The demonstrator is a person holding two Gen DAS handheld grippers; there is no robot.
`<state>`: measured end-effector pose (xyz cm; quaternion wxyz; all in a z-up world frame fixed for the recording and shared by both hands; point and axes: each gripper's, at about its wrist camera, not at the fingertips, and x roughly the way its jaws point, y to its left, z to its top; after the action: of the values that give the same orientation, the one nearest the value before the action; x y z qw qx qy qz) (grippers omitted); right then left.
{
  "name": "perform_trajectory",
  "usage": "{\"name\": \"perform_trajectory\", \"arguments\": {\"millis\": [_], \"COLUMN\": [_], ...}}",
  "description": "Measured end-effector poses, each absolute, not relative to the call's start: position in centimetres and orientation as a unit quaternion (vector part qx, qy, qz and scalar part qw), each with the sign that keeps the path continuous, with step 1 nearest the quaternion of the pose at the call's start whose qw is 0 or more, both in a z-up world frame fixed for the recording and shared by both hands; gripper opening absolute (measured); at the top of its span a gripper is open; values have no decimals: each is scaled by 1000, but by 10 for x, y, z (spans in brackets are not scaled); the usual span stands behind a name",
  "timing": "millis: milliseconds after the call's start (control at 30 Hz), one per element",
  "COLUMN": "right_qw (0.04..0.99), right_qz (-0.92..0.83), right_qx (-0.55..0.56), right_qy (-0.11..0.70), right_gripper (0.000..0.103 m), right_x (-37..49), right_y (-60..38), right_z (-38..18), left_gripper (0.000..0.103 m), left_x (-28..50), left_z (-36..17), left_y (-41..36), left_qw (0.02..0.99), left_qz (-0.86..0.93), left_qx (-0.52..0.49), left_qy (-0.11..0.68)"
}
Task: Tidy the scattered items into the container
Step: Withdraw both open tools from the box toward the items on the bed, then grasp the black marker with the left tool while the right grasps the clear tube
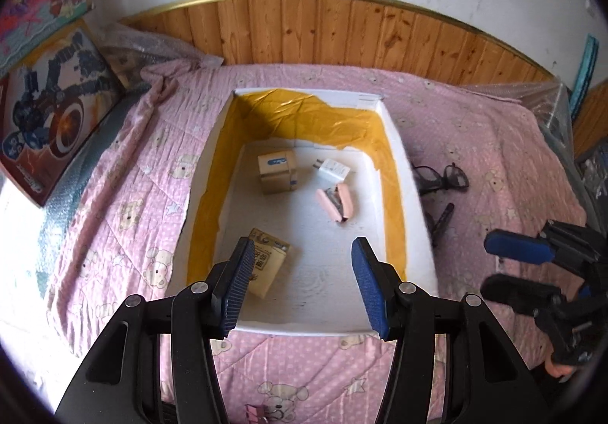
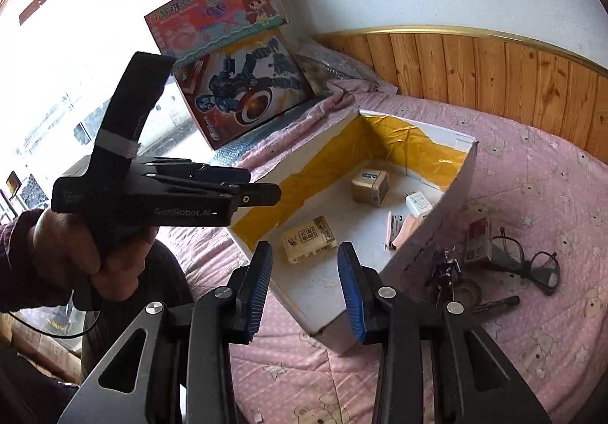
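A white container (image 1: 402, 165) with yellow lining lies on the pink bedspread. In it are a small cardboard box (image 1: 276, 171), a white charger (image 1: 332, 170), a pink stapler (image 1: 336, 202) and a tissue pack (image 1: 268, 264). My left gripper (image 1: 304, 247) hangs open and empty above its near end. Right of the container (image 2: 448, 218) lie glasses (image 2: 532, 264), a red-and-white packet (image 2: 478, 241), a dark figurine (image 2: 448, 268), a tape roll (image 2: 467, 291) and a pen (image 2: 494, 304). My right gripper (image 2: 304, 251) is open and empty over the container's near corner.
Two toy boxes (image 1: 49, 119) lean at the bed's left side. A wooden headboard (image 1: 342, 28) runs behind the container. A pink binder clip (image 1: 254, 410) lies on the bedspread close to me. A hand (image 2: 76, 245) holds the left gripper (image 2: 262, 184) at the left.
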<state>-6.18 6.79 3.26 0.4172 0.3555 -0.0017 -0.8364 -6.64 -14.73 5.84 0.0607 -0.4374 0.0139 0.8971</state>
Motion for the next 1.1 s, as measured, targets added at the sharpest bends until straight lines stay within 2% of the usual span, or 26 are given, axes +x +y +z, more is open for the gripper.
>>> {"name": "perform_trajectory", "arguments": {"millis": [133,267,433,600,833,1033,1100], "right_qw": [389,309,190,125,112,111,112], "right_qz": [-853,-870,-864,-852,-838,-824,-815], "right_qx": [344,375,449,486,515,533,545], "right_qy": [-49,-85,-129,-151,-144,-155,-160], "right_gripper": [41,42,42,42,42,41,36], "right_x": [-65,-87,-95,-88,-96,-109,-115], "right_y": [115,161,219,261,263,264,262], "right_z": [30,15,-29,-62,-88,-114,-127], "left_gripper": [56,56,56,56,56,56,56], "left_x": [-36,-26,-44,-76,-113,-143,-152], "left_z": [69,68,46,18,-26,-71,-85], "left_y": [-110,-68,-16,35,79,85,82], "left_qw": [112,151,176,182,178,152,139], "left_qz": [902,897,879,866,862,851,846], "left_qx": [-417,-415,-444,-465,-468,-493,-508], "left_qy": [6,-8,-17,5,84,98,89]}}
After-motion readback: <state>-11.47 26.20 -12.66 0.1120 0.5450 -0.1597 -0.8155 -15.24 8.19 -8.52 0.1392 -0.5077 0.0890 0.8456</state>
